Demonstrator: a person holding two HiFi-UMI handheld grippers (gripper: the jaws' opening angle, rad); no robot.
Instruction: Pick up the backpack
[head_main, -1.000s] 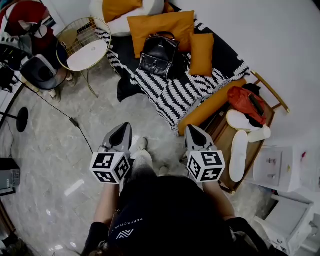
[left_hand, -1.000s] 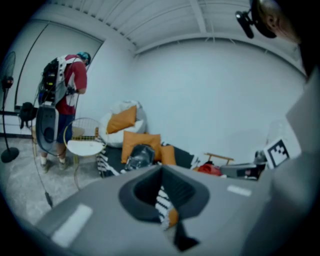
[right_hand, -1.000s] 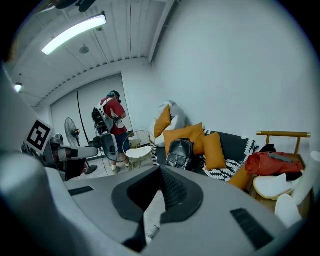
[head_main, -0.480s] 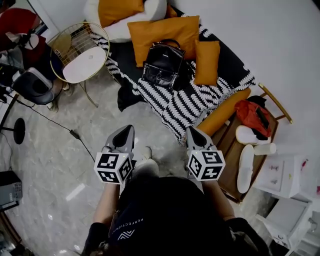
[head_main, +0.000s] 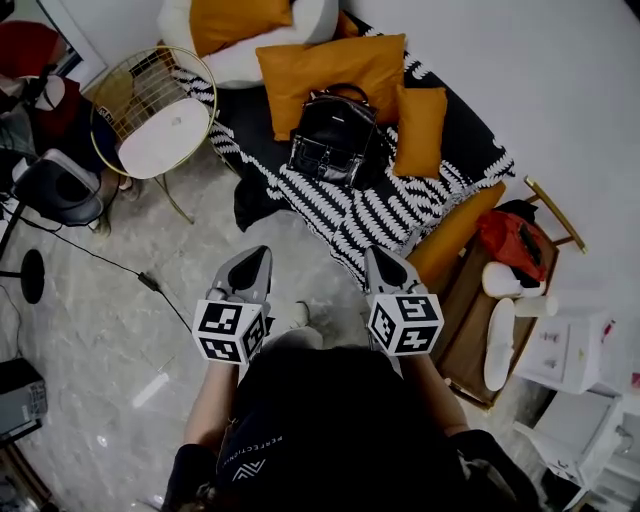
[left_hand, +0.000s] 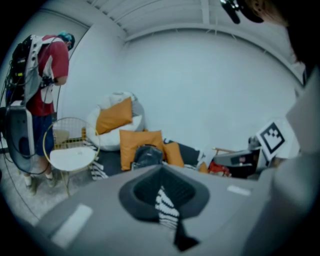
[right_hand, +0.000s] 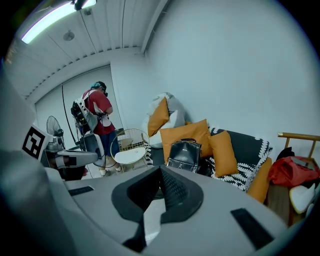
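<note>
The black leather backpack (head_main: 335, 140) stands upright on a low bed, leaning against a large orange cushion (head_main: 325, 65). It also shows in the left gripper view as the backpack (left_hand: 147, 155) and in the right gripper view as the backpack (right_hand: 184, 155). My left gripper (head_main: 260, 254) and right gripper (head_main: 372, 252) hang side by side over the marble floor, well short of the bed and pointing toward it. Both are shut with nothing between their jaws. The backpack lies far ahead of both grippers, untouched.
A black-and-white patterned blanket (head_main: 370, 205) covers the bed. A round white side table with a gold wire frame (head_main: 165, 125) stands to the left. A person in a red shirt (left_hand: 47, 65) stands beyond it. A wooden rack with a red bag (head_main: 510, 235) is at right. A cable (head_main: 120, 265) crosses the floor.
Both grippers have moved forward toward the bed, still shut. The bed and backpack now sit lower and closer in the head view.
</note>
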